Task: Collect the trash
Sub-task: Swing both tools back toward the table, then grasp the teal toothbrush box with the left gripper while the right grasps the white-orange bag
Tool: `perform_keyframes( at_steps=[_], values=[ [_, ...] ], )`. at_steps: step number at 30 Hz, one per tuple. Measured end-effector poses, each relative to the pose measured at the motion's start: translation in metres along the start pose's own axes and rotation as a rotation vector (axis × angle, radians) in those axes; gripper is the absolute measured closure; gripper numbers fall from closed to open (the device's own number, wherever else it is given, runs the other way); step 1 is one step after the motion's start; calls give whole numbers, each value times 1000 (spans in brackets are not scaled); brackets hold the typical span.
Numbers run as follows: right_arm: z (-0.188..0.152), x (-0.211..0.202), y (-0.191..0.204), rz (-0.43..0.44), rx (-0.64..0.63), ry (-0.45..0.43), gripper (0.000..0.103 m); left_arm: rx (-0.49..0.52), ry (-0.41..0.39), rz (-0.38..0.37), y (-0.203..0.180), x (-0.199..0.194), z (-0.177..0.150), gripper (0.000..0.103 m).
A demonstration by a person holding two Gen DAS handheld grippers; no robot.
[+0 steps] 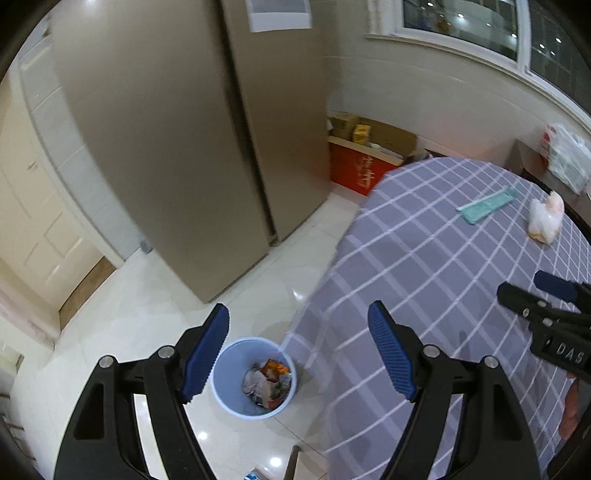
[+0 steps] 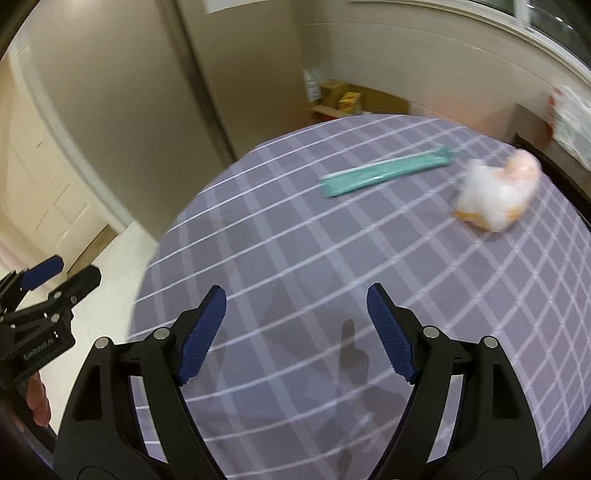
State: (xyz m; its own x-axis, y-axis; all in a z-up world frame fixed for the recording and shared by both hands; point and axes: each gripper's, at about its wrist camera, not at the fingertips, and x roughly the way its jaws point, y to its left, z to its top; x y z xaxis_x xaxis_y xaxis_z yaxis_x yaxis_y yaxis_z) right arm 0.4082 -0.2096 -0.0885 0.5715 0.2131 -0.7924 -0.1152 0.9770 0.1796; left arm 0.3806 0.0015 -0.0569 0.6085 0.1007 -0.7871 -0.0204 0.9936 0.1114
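Left tool (image 1: 297, 349) is hanging above the left edge of the table (image 1: 424, 280), its blue pads standing well apart with nothing between them. Seen through that gap, a pale blue bin (image 1: 254, 377) is sitting on the white tiled floor (image 1: 155, 314) just beside the hanging purple checked cloth, holding crumpled wrappers (image 1: 267, 384) in grey and orange. Right tool (image 2: 295, 332) is hovering over the near part of the table, jaws likewise spread wide and empty, its shadow lying on the cloth below. Two pieces of trash are lying on the far right of the table: a flat teal wrapper (image 2: 384, 171) stretched out lengthwise, and to its right, a little apart, a crumpled white and orange plastic bag (image 2: 495, 192), blurred in the right wrist view. Both are lying well apart from either tool. A tall beige cabinet (image 1: 166, 147) is standing on the far left, with a red box (image 1: 356, 168) and cardboard cartons (image 1: 369, 134) packed against the wall between it and the table. A white plastic bag (image 1: 565, 157) is resting on a dark stand at the far right, under the window (image 1: 480, 26).
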Motion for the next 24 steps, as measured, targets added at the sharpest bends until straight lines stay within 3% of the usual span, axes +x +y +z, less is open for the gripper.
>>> perform_keyframes(
  at_steps=[16,24],
  values=[
    [25,-26,-139,-158,189,-61,18,184,66,-85,-133,44,44,26],
    [44,-15,-179,-167,277,-52,14,294,28,-154,-190,60,70,14]
  ],
)
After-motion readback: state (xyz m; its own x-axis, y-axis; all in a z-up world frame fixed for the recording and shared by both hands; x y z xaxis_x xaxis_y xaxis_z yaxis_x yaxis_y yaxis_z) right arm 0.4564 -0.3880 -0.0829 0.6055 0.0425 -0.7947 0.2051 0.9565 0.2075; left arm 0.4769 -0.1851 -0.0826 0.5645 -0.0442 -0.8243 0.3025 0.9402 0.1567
